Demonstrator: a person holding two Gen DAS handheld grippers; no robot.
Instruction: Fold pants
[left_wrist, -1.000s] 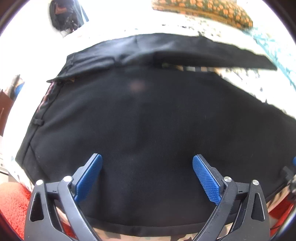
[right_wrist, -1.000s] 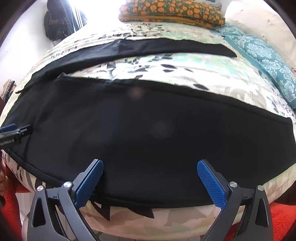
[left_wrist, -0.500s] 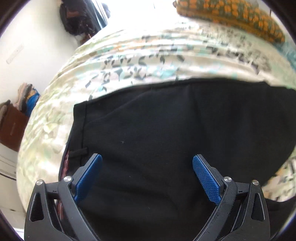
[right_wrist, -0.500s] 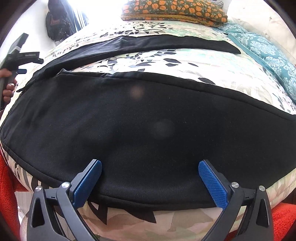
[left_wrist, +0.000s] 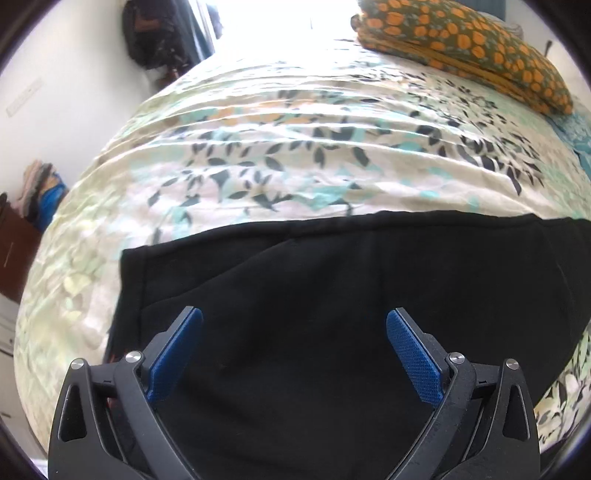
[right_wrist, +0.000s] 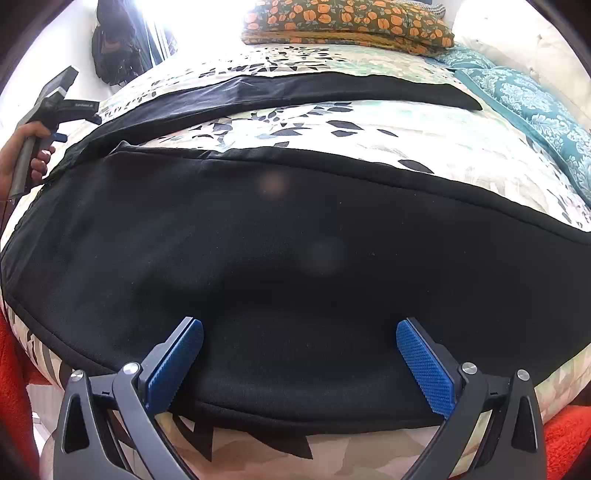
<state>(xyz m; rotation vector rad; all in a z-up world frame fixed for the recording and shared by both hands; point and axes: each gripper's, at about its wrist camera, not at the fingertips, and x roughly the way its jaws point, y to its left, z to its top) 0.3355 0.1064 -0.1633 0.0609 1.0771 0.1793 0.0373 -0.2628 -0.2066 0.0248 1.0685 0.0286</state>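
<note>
Two hand-held grippers, both spread wide and holding nothing: left hand-held gripper (left_wrist: 293, 363) hovers over the waist end, right hand-held gripper (right_wrist: 299, 365) over the nearer leg. Black pants (right_wrist: 280, 236) lie flat on the bed (right_wrist: 424, 140), legs splayed apart in a V, far leg near the orange-print pillow (right_wrist: 347, 22). Judged barely started: legs not yet stacked, no crosswise fold. Long axis runs side to side across the bed, waistband at left, cuffs pointing right toward the teal blanket (right_wrist: 535, 110).
</note>
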